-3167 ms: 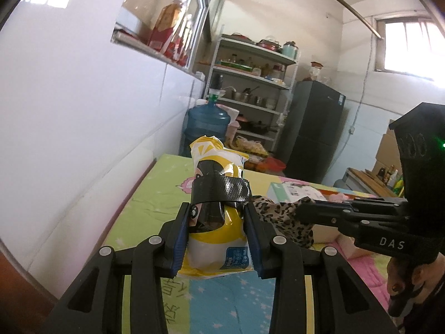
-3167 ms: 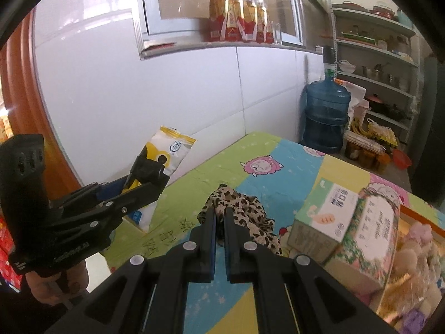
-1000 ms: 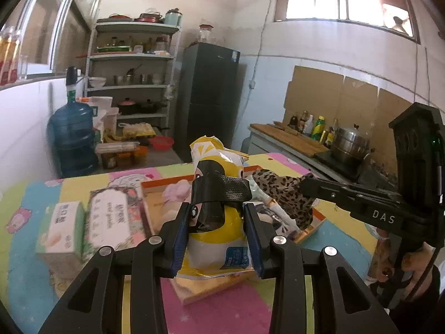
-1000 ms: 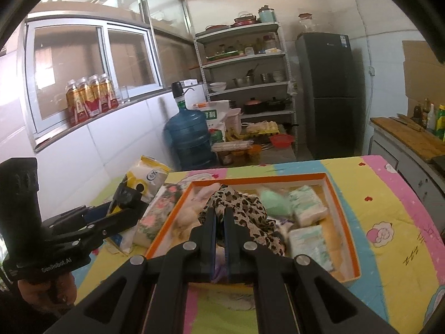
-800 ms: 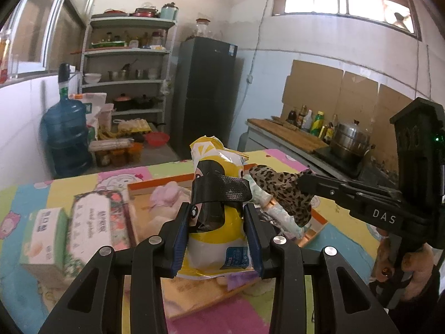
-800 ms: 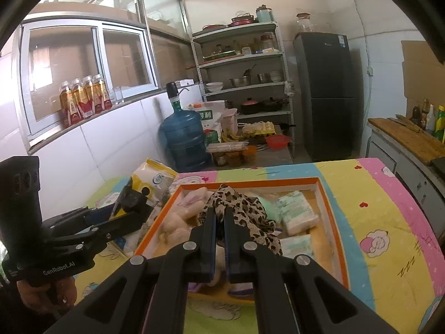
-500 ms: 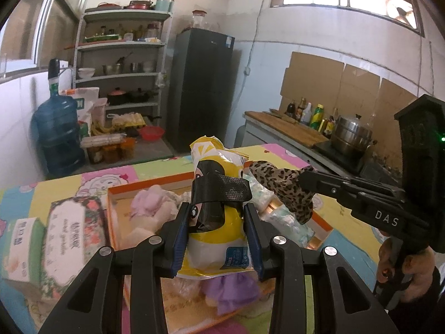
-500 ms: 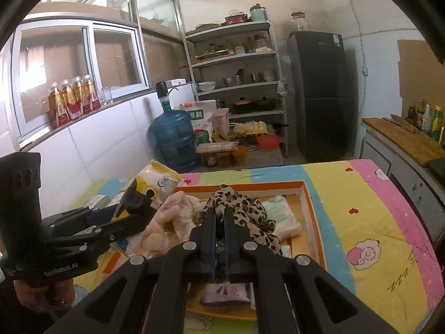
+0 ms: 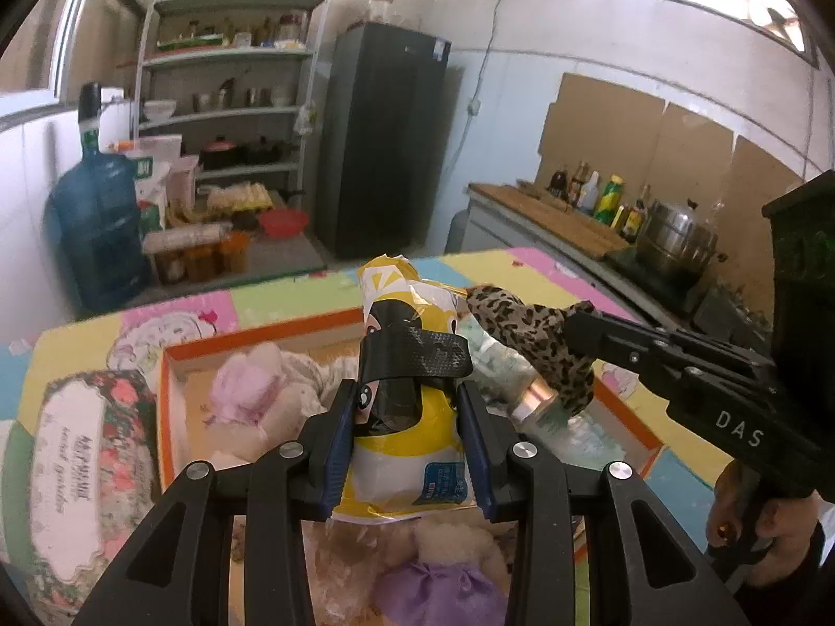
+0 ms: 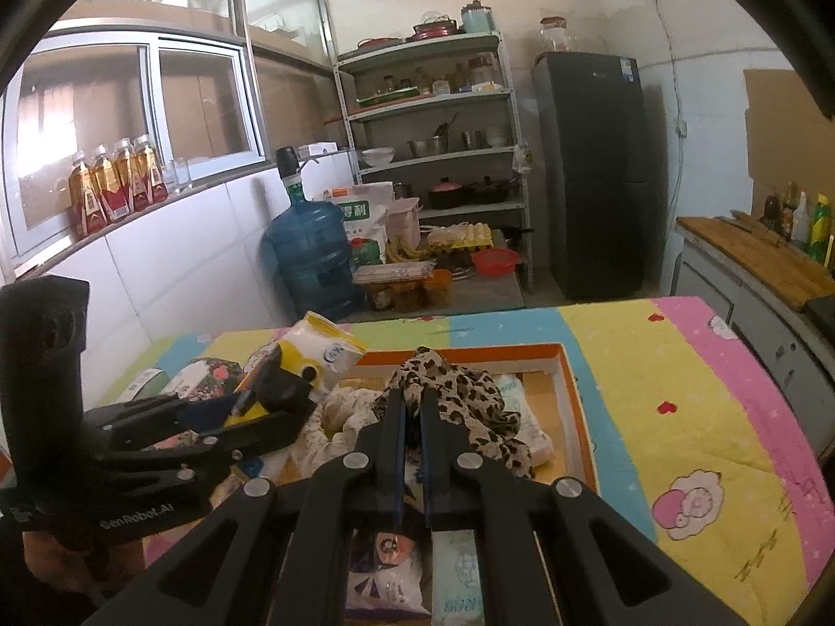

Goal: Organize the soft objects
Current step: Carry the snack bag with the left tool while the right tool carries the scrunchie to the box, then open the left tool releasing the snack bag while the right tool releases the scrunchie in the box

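Yellow-and-white plastic, crinkled, makes up the snack pouch [image 9: 404,433] clamped between the blue pads of the left claw [image 9: 409,430]; a strip of black tape crosses the pouch's middle. It hangs above the orange-rimmed tray [image 9: 164,407] on the table, over the tray's near-left part. One leopard-print cloth [image 10: 459,396] is pinched in the right claw [image 10: 412,417], whose jaws are pressed together on the fabric; the cloth droops over the tray's middle. In the left wrist view the two held things sit just beside each other, the cloth [image 9: 527,328] at the pouch's right shoulder.

Inside the tray lie pale plush toys [image 9: 245,386], at least two wrapped tissue packs [image 10: 522,417] and a purple soft item [image 9: 433,589] at the near edge; the heap fills most of the floor, with bare bottom showing along the far wall and the right side. Left of the tray, touching or nearly touching its rim, stands one floral tissue box [image 9: 78,464]. The tray's right rim [image 10: 579,417] borders a broad stretch of bare cartoon-print cloth [image 10: 678,417] covering the table, running to the table's right edge. A hand [image 9: 756,511] grips the right claw's handle.
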Available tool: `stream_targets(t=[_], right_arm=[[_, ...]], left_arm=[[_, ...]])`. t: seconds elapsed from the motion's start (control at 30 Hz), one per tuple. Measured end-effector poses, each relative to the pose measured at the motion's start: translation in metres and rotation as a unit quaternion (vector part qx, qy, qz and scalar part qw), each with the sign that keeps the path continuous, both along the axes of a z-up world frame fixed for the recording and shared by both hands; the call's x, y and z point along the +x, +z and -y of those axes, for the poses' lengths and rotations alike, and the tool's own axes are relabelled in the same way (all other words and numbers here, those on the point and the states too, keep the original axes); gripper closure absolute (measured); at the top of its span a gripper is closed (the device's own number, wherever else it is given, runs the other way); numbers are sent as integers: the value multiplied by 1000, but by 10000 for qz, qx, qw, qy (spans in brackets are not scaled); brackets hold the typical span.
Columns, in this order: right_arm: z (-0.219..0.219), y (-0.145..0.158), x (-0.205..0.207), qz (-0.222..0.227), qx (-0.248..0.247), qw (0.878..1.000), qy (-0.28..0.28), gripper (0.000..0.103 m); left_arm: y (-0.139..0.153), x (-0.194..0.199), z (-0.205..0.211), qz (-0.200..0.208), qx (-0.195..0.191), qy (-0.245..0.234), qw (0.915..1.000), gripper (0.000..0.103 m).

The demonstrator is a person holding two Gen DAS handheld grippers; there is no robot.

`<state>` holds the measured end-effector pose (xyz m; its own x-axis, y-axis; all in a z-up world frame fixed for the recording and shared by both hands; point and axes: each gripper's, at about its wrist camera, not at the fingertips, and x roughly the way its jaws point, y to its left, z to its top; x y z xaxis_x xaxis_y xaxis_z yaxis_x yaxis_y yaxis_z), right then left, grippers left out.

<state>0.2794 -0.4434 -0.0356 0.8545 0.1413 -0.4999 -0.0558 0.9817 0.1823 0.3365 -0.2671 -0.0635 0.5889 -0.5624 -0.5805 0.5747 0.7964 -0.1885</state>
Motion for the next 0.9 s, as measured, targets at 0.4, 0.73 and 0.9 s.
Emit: stream_targets(t=[0.4, 0.73, 0.9], right_arm=[[5, -25, 16, -333, 301, 9989, 116, 97], [5, -33, 18, -451, 389, 9980, 193, 97], [3, -35, 20, -505, 398, 9977, 213, 96]], left_arm=[[-28, 21, 6, -468, 0, 24, 9989, 64], [-34, 24, 5, -557, -69, 37, 9984, 63], [-36, 27, 4, -686, -139, 23, 9975, 62]])
